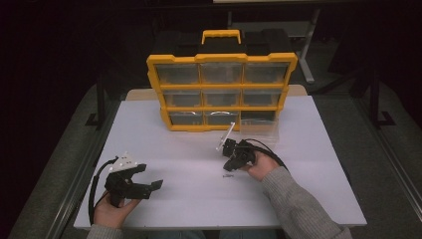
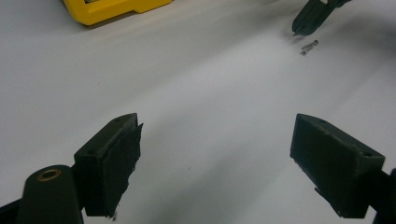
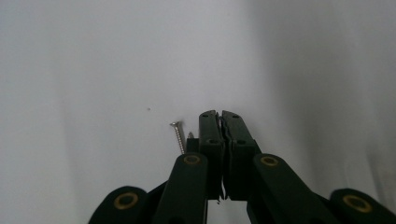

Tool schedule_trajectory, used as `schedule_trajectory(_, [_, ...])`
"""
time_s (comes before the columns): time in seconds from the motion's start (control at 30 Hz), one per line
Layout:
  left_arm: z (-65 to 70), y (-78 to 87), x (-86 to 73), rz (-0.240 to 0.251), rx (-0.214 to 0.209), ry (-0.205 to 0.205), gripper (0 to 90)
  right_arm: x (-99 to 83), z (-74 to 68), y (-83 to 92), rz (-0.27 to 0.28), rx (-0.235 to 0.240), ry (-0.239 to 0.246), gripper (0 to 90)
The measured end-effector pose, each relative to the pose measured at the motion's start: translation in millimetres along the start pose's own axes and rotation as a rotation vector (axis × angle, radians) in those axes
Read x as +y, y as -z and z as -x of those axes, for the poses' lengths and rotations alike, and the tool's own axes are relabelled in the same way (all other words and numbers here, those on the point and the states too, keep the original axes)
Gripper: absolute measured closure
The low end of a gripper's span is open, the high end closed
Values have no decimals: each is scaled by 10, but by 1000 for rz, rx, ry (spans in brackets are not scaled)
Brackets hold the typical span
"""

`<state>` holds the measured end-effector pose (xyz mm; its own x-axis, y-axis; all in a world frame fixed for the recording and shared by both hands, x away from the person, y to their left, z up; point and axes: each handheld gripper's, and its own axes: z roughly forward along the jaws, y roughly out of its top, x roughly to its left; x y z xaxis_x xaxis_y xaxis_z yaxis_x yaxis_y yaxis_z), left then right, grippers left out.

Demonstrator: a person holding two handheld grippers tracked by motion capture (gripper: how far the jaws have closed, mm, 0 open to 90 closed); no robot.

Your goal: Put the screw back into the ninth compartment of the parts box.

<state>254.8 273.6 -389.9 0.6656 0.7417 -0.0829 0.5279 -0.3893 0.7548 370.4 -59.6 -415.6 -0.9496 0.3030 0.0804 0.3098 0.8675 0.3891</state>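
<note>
Two small silver screws (image 1: pixel 228 176) lie side by side on the white table (image 1: pixel 164 144). My right gripper (image 1: pixel 229 167) points down at the table just behind them, jaws pressed together. In the right gripper view the shut gripper (image 3: pixel 220 116) has one screw (image 3: pixel 178 135) lying just left of its tip, and I see nothing between the pads. My left gripper (image 1: pixel 151 177) rests at the table's near left, held by a hand, jaws wide apart. The left gripper view shows the open gripper (image 2: pixel 217 158) over bare table, with the screws (image 2: pixel 309 46) and the right gripper's tip (image 2: pixel 303 21) far off.
A yellow parts organizer (image 1: pixel 221 59) with clear drawers stands upright at the back of the table; its corner (image 2: pixel 107 9) also appears in the left gripper view. One clear drawer (image 1: pixel 259 130) lies on the table in front of its lower right slot.
</note>
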Motion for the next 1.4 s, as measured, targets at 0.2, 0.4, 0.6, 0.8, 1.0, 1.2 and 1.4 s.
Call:
schedule_trajectory(0.2, [4,5,2,0,0,3,156,77,13,228,57,31,2,865])
schedule_trajectory(0.4, [7,4,4,1,0,5,157,117,69,458,92,39,-6,865])
schedule_trajectory(0.6, [8,5,6,2,1,4,156,132,144,678,116,27,-20,865])
schedule_trajectory(0.8, [13,5,7,3,2,5,156,135,237,909,146,1,-18,865])
schedule_trajectory(1.0, [12,4,8,5,2,2,156,83,354,1121,168,-30,-40,865])
schedule_trajectory(1.2, [13,2,10,3,2,1,157,-5,466,1251,175,-54,-79,865])
schedule_trajectory(1.4, [14,0,10,4,2,0,156,-126,600,1284,162,-76,-145,865])
